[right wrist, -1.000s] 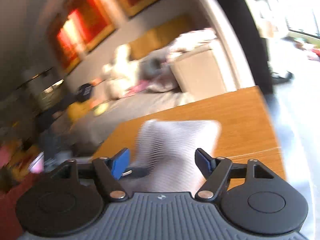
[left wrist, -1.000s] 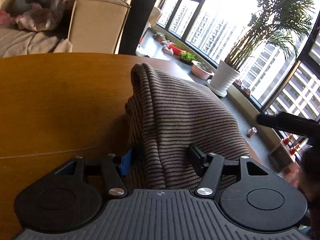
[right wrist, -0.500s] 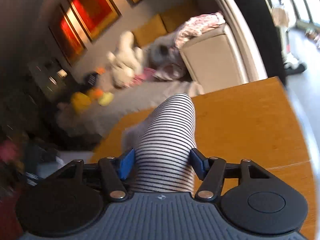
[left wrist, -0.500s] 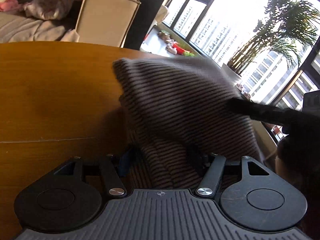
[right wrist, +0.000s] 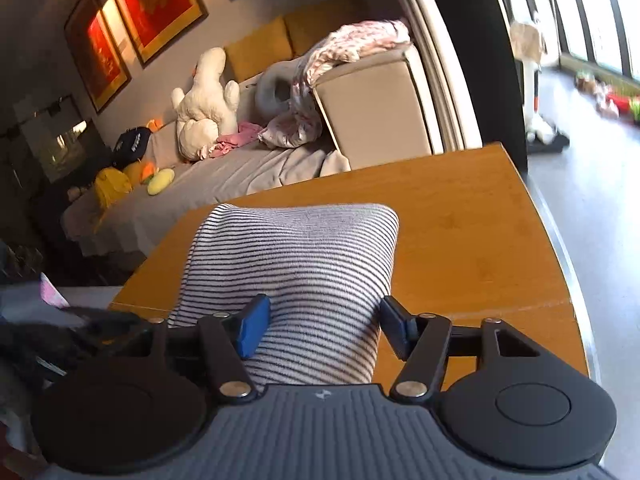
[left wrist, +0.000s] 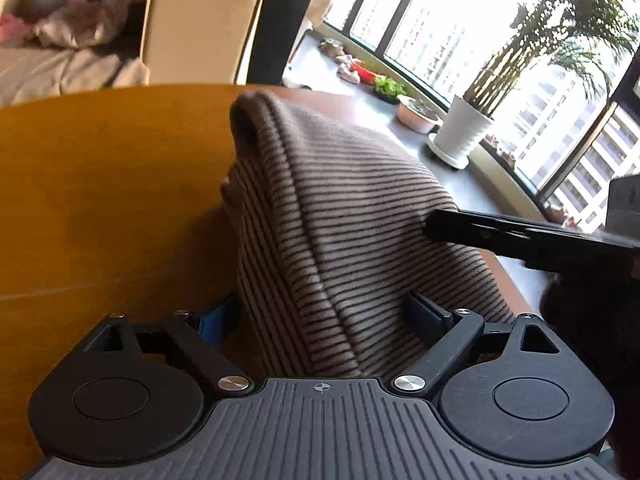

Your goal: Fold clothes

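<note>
A brown-and-black striped garment (left wrist: 352, 208) lies heaped on the wooden table (left wrist: 100, 200). My left gripper (left wrist: 320, 314) has its jaws opening wide. The cloth lies loosely between them and drapes over the right finger (left wrist: 426, 314). One black finger of my right gripper (left wrist: 480, 236) reaches into the heap from the right. In the right wrist view the same garment (right wrist: 296, 256) looks white with dark stripes. It narrows between the pads of my right gripper (right wrist: 322, 326). The blue left pad (right wrist: 252, 326) dents the cloth and the right pad touches its edge, though these jaws are opening.
The table's edge (right wrist: 560, 264) runs close on the right, with grey floor beyond. A sofa (right wrist: 256, 168) with a plush toy and loose clothes stands behind the table. A potted plant (left wrist: 460, 136) and small pots line the window sill.
My left jaws have spread wider and the cloth has sunk back into a heap. In the right wrist view the narrow bunched strip has broadened into a wide fold.
</note>
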